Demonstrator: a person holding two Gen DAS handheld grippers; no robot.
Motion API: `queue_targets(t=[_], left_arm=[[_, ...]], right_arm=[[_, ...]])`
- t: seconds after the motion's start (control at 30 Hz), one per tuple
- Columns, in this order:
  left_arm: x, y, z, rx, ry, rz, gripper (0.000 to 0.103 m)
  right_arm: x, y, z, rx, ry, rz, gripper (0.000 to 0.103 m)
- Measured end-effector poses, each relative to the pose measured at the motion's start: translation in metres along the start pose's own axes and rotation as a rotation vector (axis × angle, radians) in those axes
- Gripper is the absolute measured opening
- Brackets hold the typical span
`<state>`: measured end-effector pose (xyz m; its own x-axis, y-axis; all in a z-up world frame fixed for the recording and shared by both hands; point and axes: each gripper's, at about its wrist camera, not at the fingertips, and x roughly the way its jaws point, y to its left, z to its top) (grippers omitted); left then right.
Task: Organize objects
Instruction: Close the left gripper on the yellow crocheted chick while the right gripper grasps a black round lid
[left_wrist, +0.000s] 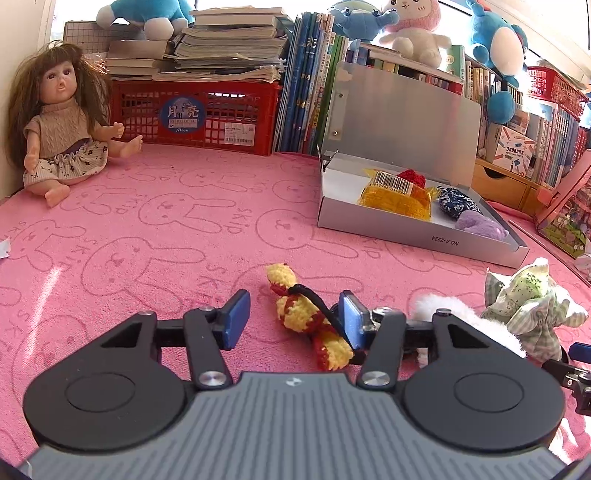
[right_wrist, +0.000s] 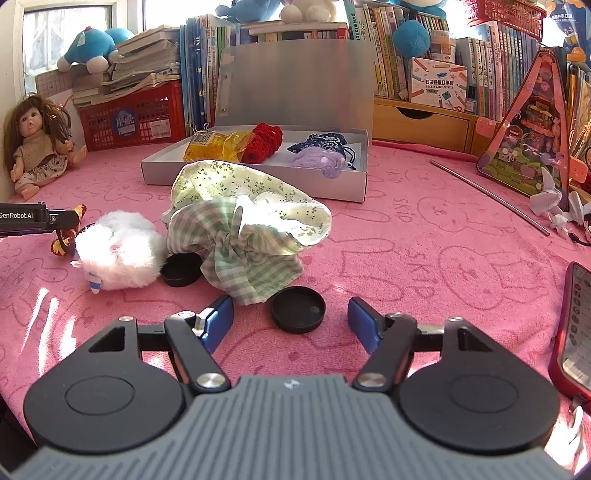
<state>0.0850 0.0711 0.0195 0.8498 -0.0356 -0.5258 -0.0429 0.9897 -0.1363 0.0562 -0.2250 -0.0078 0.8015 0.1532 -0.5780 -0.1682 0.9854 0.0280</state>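
Straddling the yellow-red crochet toy (left_wrist: 309, 320) w/ left gripper (left_wrist: 293, 319), jaws wide, toy lying between pads near the mat's (left_wrist: 155, 236) front edge, likely for a pickup into the open box (left_wrist: 413, 230); right gripper (right_wrist: 291, 325) wide too, holding nothing, black lid (right_wrist: 297, 309) between its tips

A fuzzy pink terry cloth (right_wrist: 424, 258) patterned with rabbit outlines covers the tabletop. A matt grey cardboard box (right_wrist: 255, 182) holds a glossy yellow plastic packet (right_wrist: 214, 146) and red crochet (right_wrist: 264, 142). Nearby lie a checked cotton pouch (right_wrist: 243, 240), white plush (right_wrist: 118, 251) and matt black plastic caps (right_wrist: 297, 309).
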Motion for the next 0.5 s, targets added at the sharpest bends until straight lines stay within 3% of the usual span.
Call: queue_targets(t=[0.13, 0.3, 0.5], left_arm=[[-0.001, 0.002, -0.002, -0.004, 0.006, -0.003, 0.044], [-0.007, 0.004, -0.003, 0.011, -0.008, 0.02, 0.044], [-0.013, 0.004, -0.004, 0.043, -0.013, 0.042, 0.044]], right_arm=[[0.0, 0.001, 0.0, 0.004, -0.009, 0.001, 0.065], [0.0, 0.0, 0.001, 0.024, -0.015, 0.003, 0.053], [0.0, 0.003, 0.0, 0.013, -0.019, -0.001, 0.05]])
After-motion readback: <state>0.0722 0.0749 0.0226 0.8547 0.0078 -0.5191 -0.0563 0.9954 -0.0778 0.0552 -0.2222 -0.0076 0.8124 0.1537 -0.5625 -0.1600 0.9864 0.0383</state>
